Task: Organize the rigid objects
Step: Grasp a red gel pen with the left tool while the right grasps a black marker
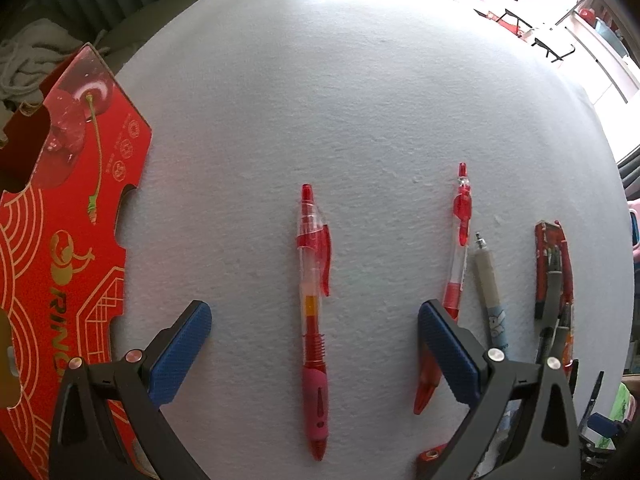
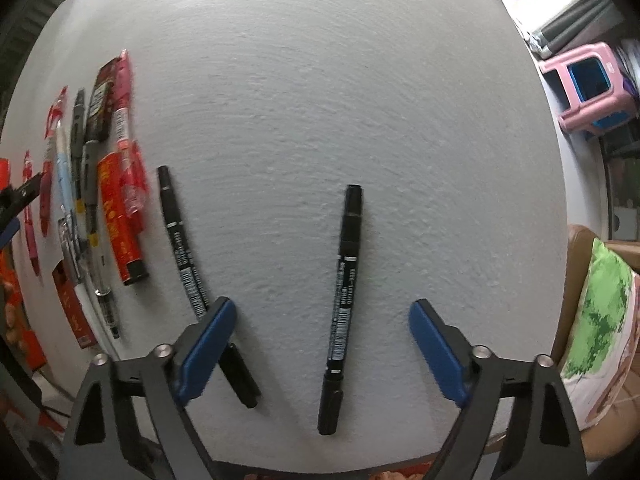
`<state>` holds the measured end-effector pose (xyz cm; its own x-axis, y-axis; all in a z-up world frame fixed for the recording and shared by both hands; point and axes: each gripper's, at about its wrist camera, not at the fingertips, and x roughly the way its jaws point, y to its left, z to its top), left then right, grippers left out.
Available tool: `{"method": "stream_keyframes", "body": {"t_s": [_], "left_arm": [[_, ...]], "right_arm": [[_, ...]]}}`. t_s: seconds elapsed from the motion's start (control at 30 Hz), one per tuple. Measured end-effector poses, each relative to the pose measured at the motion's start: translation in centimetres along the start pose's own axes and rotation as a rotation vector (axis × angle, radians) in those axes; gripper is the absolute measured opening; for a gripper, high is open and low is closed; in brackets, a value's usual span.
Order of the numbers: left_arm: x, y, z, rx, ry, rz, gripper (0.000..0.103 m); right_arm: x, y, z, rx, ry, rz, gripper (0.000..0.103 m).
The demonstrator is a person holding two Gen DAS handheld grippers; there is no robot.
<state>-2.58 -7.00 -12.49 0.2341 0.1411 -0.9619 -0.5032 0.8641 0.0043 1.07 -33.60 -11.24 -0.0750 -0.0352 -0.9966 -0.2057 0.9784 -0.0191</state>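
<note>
In the left wrist view a red gel pen (image 1: 314,320) lies lengthwise on the white felt table (image 1: 340,100), between the open fingers of my left gripper (image 1: 314,320). A second red pen (image 1: 460,240) lies just right of it, partly under the right finger (image 1: 448,356). In the right wrist view a black marker (image 2: 342,308) lies between the open fingers of my right gripper (image 2: 322,320). Another black marker (image 2: 192,272) runs under the left finger (image 2: 206,344). Both grippers are empty.
A red cherry carton (image 1: 68,248) stands at the table's left edge. A pile of pens and red packets (image 2: 100,184) lies left of the markers, also visible in the left wrist view (image 1: 554,280). A pink stool (image 2: 588,88) stands beyond the table's right edge.
</note>
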Motion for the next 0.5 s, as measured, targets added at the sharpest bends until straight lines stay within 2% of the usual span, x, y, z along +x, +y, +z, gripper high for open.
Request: {"method": "stream_keyframes", "body": {"t_s": [0.1, 0.2, 0.23, 0.27, 0.3, 0.33, 0.43, 0.47, 0.5], "left_arm": [[0.1, -0.2, 0.3, 0.016, -0.002, -0.005, 0.103], [0.1, -0.5, 0.6, 0.032, 0.012, -0.012, 0.102], [0.0, -0.5, 0.8, 0.035, 0.019, -0.013, 0.101], [0.0, -0.6, 0.9, 0.04, 0.027, -0.015, 0.099], [-0.2, -0.7, 1.1, 0.054, 0.034, -0.019, 0.094], [-0.3, -0.9, 1.2, 0.067, 0.037, -0.022, 0.092], [-1.0, -1.5, 1.5, 0.122, 0.048, -0.041, 0.068], [-1.3, -1.6, 1.5, 0.14, 0.052, -0.046, 0.05], [-1.6, -1.7, 1.7, 0.165, 0.06, -0.063, 0.021]], "right_arm": [[-0.4, 0.9, -0.1, -0.017, -0.002, 0.0, 0.079], [-1.0, 2.2, -0.5, -0.049, -0.007, -0.004, 0.063], [-1.3, 2.7, -0.7, -0.06, -0.01, -0.005, 0.048], [-2.0, 3.9, -0.7, -0.08, -0.01, -0.004, 0.023], [-2.1, 4.4, -0.7, -0.091, 0.0, -0.01, 0.01], [-2.2, 4.6, -0.8, -0.094, 0.009, -0.017, 0.01], [-2.5, 5.4, -1.0, -0.091, 0.031, -0.018, 0.01], [-2.7, 5.6, -1.1, -0.089, 0.035, -0.01, 0.01], [-3.1, 5.8, -1.2, -0.088, 0.033, -0.001, 0.01]]}}
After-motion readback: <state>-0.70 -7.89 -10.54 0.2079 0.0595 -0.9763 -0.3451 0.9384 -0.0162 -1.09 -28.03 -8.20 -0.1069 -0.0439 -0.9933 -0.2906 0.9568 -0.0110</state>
